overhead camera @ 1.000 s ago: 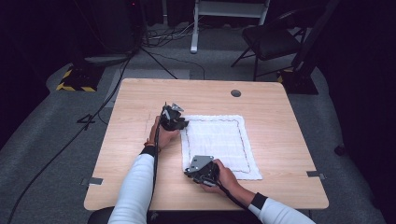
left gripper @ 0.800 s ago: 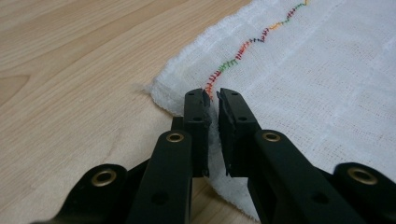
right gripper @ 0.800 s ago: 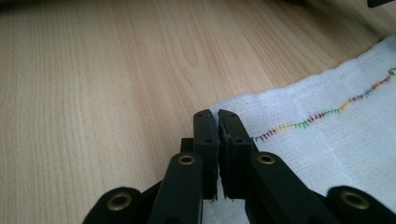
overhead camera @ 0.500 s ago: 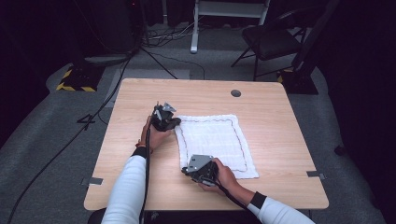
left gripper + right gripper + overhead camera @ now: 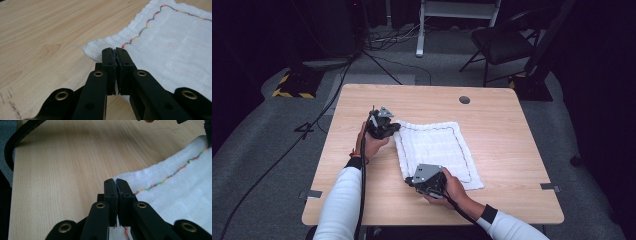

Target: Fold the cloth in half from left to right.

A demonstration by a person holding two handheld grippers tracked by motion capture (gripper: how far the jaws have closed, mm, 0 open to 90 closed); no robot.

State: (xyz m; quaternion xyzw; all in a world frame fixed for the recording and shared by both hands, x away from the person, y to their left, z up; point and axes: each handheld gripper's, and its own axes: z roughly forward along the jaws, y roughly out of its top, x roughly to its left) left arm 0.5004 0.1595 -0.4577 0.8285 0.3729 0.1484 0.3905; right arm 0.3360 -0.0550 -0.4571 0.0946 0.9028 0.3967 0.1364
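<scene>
A white cloth with a coloured stitched border lies on the wooden table. My left gripper is at the cloth's far left corner. In the left gripper view its jaws are shut on that corner, and the cloth rises slightly off the wood there. My right gripper is at the near left corner. The right gripper view has its jaws shut on the edge of the cloth. The rest of the cloth lies flat to the right.
A round cable hole sits in the table's far side. On the floor behind the table stand a black chair and a white stand. A black cable trails over the table's left edge.
The left gripper has shifted a little to the left and up, drawing the cloth's far left corner with it. The right gripper has risen slightly at the near corner.
</scene>
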